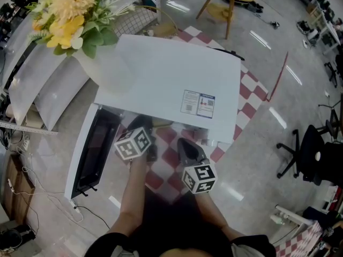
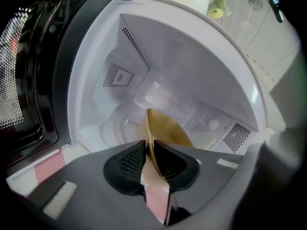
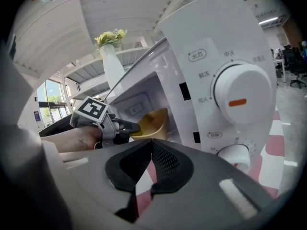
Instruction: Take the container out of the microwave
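A tan container [image 2: 165, 128] sits inside the white microwave [image 1: 171, 84], whose door [image 1: 94, 149] hangs open to the left. My left gripper [image 2: 149, 158] reaches into the cavity and is shut on the container's near rim, which stands edge-on between the two pads. In the right gripper view the left gripper [image 3: 135, 127] is pinching the container [image 3: 152, 122] at the cavity mouth. My right gripper [image 3: 152, 145] hovers in front of the control panel, shut with nothing in it. In the head view the left gripper [image 1: 140, 126] and right gripper [image 1: 182, 142] point at the microwave front; the container is hidden there.
The microwave's dial [image 3: 242, 92] and a second knob [image 3: 235, 155] are just right of the right gripper. A white vase of yellow flowers [image 1: 69, 15] stands on the microwave's back left corner. A red and white chequered cloth [image 1: 166, 159] lies under the microwave. An office chair [image 1: 311, 154] stands far right.
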Demonstrator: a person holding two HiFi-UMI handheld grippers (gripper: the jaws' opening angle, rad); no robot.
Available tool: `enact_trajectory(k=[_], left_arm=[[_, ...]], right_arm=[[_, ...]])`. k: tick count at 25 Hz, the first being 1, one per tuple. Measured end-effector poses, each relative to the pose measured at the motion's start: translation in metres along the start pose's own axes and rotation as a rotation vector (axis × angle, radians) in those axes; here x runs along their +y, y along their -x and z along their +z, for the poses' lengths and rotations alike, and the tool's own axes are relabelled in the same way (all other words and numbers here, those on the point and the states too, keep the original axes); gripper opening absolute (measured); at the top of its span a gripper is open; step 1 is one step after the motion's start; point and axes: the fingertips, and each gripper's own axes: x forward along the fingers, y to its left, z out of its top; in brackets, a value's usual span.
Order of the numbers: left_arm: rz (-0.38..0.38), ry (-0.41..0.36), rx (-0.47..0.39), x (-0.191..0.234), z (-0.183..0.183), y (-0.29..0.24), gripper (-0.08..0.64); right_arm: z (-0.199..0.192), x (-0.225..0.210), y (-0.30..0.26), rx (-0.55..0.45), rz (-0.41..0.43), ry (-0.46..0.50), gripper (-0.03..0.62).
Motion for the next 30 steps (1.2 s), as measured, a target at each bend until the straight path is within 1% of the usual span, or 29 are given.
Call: enact_trajectory(k=[8,12,16,21,30], left_arm=[[0.004,-0.025,0.014,0.0006,-0.0014,-0.0012,0.037],[0.01,-0.024,0.022,0.0026,-0.0025,0.0004,0.034],[0.003,-0.017,0.035,0.0026,-0.004,0.0018,0.031],[-0.013,-0.028,0.041,0.0015,-0.0041,0.0035,0.031],[-0.005,-0.104,0.062,0.0024,-0.0046,0.0072,0.031]], right_arm=[[-0.0009,-0.0024,0.0025,-0.004,-0.016,-0.006,0.0],[0.0009,-0.0028,0.0029,-0.008,-0.021,-0.006,0.0],[0.0017,-0.0014,0.0024,-0.009,-0.023,-0.002,0.0],[0.002,0.0039,0.0021,-0.008,-0.018,0.007,0.0],[0.0035,0.007,0.005,-0.017,-0.032,0.013,0.0]])
